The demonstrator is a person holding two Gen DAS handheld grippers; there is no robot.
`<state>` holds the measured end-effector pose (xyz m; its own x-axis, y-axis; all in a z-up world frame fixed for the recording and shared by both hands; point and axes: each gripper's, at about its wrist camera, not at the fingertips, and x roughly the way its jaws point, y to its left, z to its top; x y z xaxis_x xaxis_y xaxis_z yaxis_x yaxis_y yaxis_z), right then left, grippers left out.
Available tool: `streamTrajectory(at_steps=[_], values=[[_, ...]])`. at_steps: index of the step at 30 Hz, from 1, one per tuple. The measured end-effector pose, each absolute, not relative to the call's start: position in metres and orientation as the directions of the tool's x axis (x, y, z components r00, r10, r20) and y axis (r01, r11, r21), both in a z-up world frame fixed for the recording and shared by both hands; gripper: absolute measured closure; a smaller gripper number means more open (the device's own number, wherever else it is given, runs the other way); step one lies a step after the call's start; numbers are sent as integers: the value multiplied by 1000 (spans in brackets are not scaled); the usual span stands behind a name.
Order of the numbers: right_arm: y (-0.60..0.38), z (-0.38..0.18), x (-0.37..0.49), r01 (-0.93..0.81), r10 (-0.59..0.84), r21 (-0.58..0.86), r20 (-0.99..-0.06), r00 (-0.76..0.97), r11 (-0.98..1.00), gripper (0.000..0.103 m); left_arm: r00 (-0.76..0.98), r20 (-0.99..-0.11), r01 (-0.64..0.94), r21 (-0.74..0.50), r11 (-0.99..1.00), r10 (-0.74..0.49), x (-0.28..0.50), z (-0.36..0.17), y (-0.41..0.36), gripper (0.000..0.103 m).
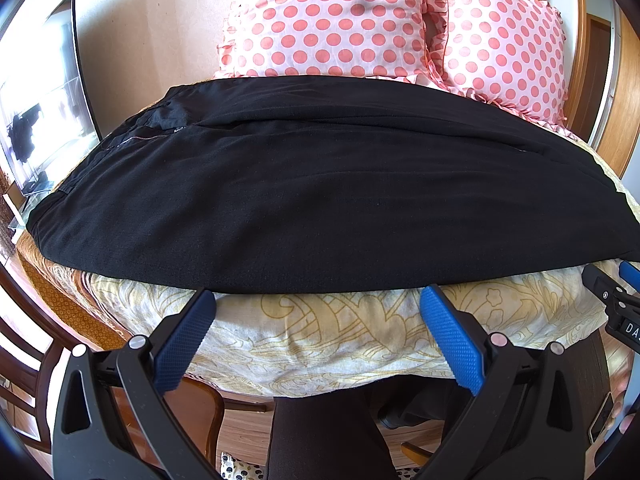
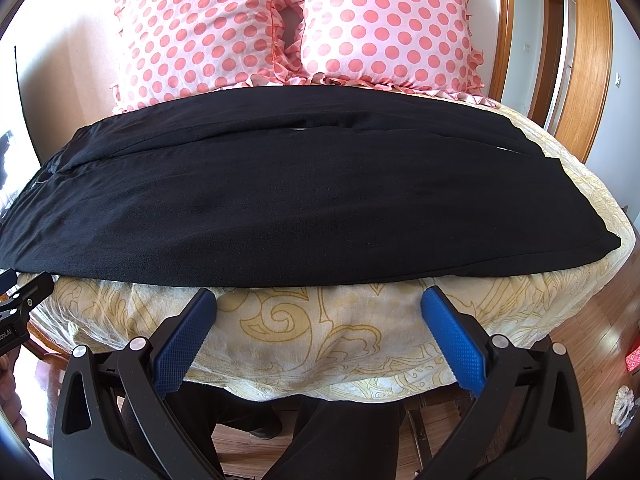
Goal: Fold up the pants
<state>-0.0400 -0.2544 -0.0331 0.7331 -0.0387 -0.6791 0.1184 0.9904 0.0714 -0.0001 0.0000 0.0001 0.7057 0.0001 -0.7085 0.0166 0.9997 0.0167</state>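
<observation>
Fingers [image 1: 188,344] of both grippers spread, near pants [image 1: 304,184] front edge

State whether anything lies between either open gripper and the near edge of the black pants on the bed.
Nothing visible does. Only bare patterned bedspread separates the left gripper and the right gripper from the pants; both grippers are open and short of the fabric.

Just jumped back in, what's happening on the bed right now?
A pair of black pants lies spread lengthwise across the yellow patterned bedspread, in front of two pink polka-dot pillows. The waist end with the zipper sits to the left, the leg hems to the right. The left tool and right tool are both open, poised just short of the pants' near edge and holding nothing. No fold is visibly started by either tool.
</observation>
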Motion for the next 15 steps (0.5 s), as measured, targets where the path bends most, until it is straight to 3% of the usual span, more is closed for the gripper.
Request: streamTrajectory(at_steps=[11, 15], values=[[-257, -32, -40, 84, -8, 77, -685, 729, 993, 1, 682, -731, 34, 17, 999, -11, 7, 5, 2, 2], [-278, -20, -39, 62, 48, 136, -684, 728, 989, 1, 676, -733, 75, -26, 997, -70, 4, 12, 7, 2]])
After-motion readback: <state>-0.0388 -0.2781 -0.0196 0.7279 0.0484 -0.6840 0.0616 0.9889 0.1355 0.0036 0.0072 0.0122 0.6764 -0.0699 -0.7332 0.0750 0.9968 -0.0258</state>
